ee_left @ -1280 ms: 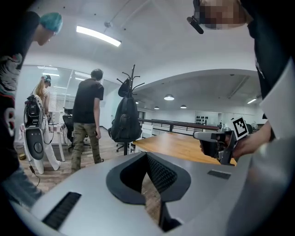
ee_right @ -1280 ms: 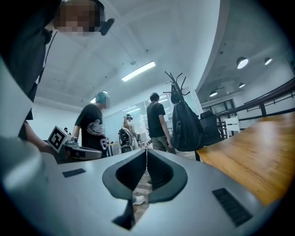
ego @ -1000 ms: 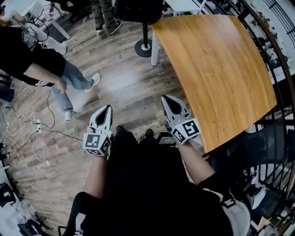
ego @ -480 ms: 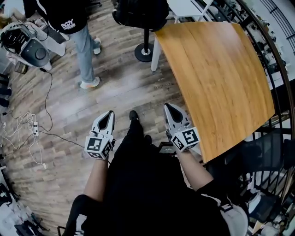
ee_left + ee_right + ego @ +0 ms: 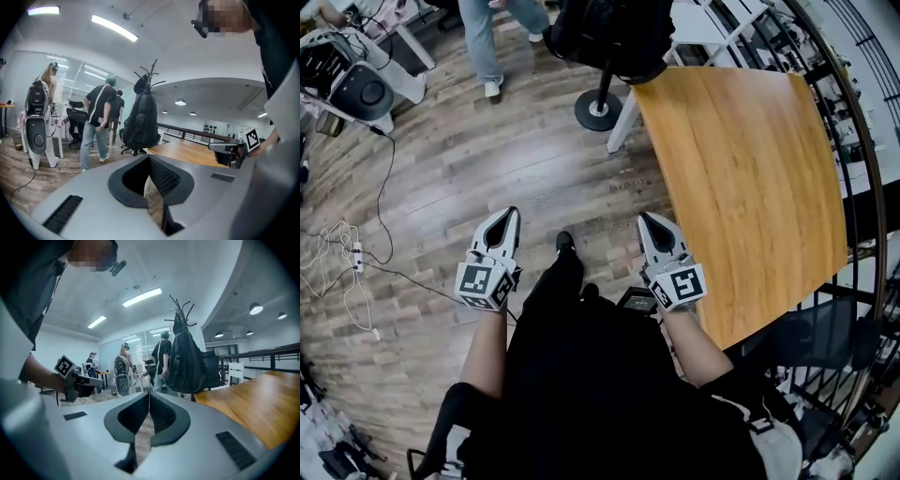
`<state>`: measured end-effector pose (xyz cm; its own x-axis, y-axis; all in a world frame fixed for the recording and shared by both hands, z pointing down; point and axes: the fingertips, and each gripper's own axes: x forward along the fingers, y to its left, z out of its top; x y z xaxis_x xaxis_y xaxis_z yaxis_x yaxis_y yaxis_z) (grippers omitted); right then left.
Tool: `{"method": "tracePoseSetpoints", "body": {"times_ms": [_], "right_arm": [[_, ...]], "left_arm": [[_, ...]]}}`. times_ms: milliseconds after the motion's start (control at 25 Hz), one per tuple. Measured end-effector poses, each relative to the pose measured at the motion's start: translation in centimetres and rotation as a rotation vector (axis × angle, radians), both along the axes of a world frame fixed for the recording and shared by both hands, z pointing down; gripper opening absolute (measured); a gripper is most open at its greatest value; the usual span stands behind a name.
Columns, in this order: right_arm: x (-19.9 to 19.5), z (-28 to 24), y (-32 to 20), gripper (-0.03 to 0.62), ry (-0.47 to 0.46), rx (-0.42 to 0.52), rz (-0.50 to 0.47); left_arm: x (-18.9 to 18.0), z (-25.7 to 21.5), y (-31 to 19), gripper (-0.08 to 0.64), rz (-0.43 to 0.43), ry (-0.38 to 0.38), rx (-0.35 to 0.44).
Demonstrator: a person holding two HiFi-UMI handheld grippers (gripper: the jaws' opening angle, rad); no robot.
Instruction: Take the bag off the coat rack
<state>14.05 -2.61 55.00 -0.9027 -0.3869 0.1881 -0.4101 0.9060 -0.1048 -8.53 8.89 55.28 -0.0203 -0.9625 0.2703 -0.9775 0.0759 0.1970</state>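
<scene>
A black backpack (image 5: 614,33) hangs on a black coat rack (image 5: 598,103) with a round base, at the top of the head view beside the wooden table. It shows ahead as the backpack (image 5: 140,123) in the left gripper view and the backpack (image 5: 187,363) in the right gripper view, under the rack's hooks (image 5: 180,310). My left gripper (image 5: 508,217) and right gripper (image 5: 646,223) are both shut and empty. I hold them side by side over the floor, well short of the rack.
A wooden table (image 5: 750,178) fills the right side, with a black railing (image 5: 862,216) beyond it. A person in jeans (image 5: 492,37) stands left of the rack. A white machine (image 5: 352,84) and cables (image 5: 356,253) lie on the floor at the left.
I have walked toward the rack; the backpack and base now sit lower and nearer in the head view. The person in jeans has moved away toward the top left. Both grippers stay shut.
</scene>
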Motion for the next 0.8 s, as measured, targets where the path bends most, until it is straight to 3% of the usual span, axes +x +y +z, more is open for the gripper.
{"method": "tracePoseSetpoints", "body": {"times_ms": [360,600,800], "right_arm": [[-8.0,1.4,-6.2,0.032,0.113,-0.012,-0.072],[-12.4,1.6,-8.8,0.032,0.131,-0.033,-0.078],[-12.5,1.6,-9.6,0.032,0.143,-0.047,-0.083]], "left_arm": [[-9.4,1.5,-4.9,0.012,-0.082,0.063,-0.005],[-12.7,3.0,-7.4,0.012,-0.078,0.106,-0.021],[-12.8,2.8,-8.3,0.012,-0.079,0.11,0.005]]}}
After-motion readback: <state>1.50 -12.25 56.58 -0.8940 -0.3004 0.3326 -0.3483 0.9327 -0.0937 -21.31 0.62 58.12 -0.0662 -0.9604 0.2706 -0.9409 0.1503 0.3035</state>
